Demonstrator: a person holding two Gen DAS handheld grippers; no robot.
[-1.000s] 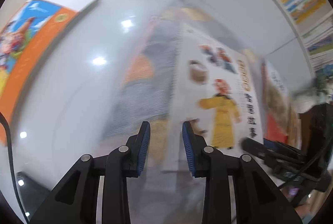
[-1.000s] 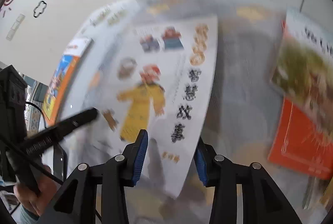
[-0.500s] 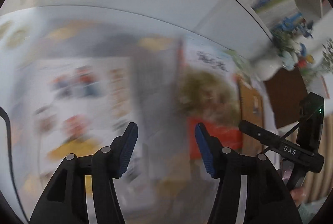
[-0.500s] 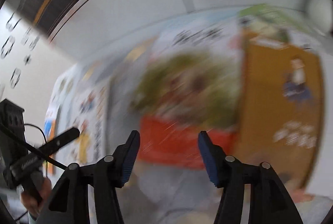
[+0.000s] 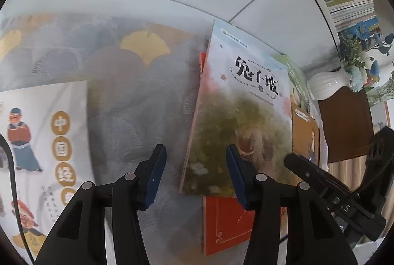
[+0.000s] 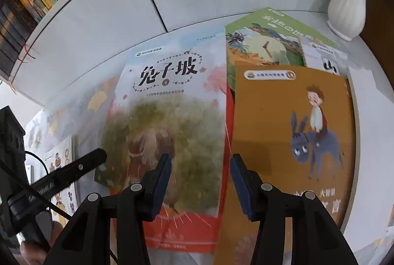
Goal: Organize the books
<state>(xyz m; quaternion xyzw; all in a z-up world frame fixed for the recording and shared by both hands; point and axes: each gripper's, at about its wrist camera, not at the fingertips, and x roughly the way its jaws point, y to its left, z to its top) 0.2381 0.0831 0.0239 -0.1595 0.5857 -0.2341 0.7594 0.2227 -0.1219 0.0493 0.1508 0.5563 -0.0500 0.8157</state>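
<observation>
Glossy paper covers the rabbit-hill book [image 6: 170, 102], a thin paperback that lies flat on top of a red book [image 6: 182, 230], just beside the orange donkey book [image 6: 290, 132] on the patterned tablecloth [image 5: 118, 92]. I judge it light, flexible and a little slippery, so it would bend if lifted by one corner. The left gripper [image 5: 194, 176] hovers over its left edge and the right gripper [image 6: 200, 182] over its lower right edge; both have just been closing a little, yet stand partly open and hold nothing. Taking both side edges together seems the safest hold.
</observation>
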